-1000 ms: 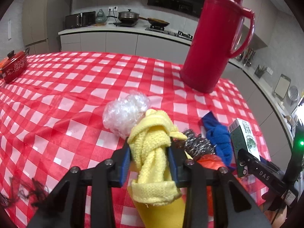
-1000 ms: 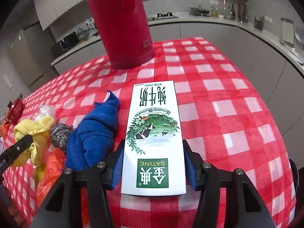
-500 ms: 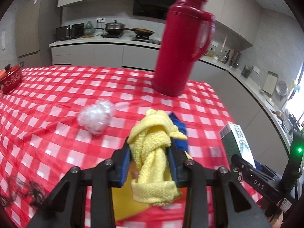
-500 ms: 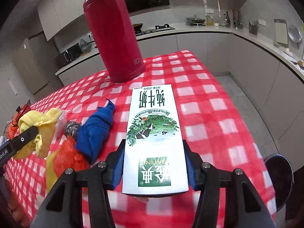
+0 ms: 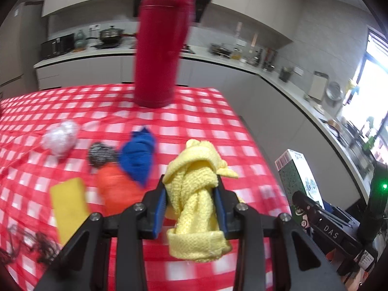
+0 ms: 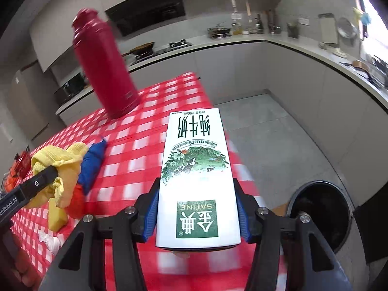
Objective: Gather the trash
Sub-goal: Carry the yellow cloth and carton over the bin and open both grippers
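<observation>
My left gripper (image 5: pixel 191 194) is shut on a knotted yellow cloth (image 5: pixel 196 194), held in the air above the table's right part. My right gripper (image 6: pixel 197 208) is shut on a white and green milk carton (image 6: pixel 196 179), lifted over the table's right edge. The carton (image 5: pixel 297 174) also shows at the right of the left wrist view, and the yellow cloth (image 6: pixel 60 167) at the left of the right wrist view. A black trash bin (image 6: pixel 320 213) stands on the floor, low at the right beside the table.
On the red checked tablecloth (image 5: pixel 206 126) lie a blue cloth (image 5: pixel 138 155), a steel scourer (image 5: pixel 101 154), an orange bag (image 5: pixel 116 189), a yellow sponge (image 5: pixel 69 203), a clear plastic ball (image 5: pixel 60 137) and a crumpled tissue (image 6: pixel 49 240). A tall red thermos (image 5: pixel 158 48) stands at the back.
Both grippers have swung to the right and risen a little with their loads. The table's right edge, the floor and the black bin have come into view.
</observation>
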Demonstrator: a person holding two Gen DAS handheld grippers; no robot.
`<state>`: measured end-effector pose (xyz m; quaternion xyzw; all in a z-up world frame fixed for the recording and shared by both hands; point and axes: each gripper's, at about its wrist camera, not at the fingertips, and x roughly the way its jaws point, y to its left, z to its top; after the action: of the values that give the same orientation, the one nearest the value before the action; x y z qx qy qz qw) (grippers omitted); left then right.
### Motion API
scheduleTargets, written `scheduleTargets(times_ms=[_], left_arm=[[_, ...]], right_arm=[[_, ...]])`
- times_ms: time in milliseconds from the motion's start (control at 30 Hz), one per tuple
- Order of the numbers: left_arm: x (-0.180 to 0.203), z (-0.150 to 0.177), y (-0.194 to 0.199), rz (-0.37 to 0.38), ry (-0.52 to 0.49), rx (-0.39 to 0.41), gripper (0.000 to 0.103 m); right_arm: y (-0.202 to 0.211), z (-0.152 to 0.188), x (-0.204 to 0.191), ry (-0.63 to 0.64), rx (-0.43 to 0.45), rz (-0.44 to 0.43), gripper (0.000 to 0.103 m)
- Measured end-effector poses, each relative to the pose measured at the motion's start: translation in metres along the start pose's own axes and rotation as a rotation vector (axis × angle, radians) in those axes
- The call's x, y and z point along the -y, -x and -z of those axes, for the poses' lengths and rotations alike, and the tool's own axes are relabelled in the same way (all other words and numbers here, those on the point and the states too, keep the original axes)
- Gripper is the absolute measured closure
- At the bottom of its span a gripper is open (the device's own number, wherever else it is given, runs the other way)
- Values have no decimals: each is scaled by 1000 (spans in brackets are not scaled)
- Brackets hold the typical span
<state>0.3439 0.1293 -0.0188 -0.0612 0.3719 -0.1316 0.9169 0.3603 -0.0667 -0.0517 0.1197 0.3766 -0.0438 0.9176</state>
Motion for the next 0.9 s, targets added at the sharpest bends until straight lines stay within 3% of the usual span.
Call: scheduleTargets(times_ms=[400,900], left_arm=[[122,18,-21,157,-124,-56,66],[239,52,-57,297,-258,-167,66]], right_arm=[[56,10,126,-141,40,130,47],[98,47,247,-271,18,248,47]])
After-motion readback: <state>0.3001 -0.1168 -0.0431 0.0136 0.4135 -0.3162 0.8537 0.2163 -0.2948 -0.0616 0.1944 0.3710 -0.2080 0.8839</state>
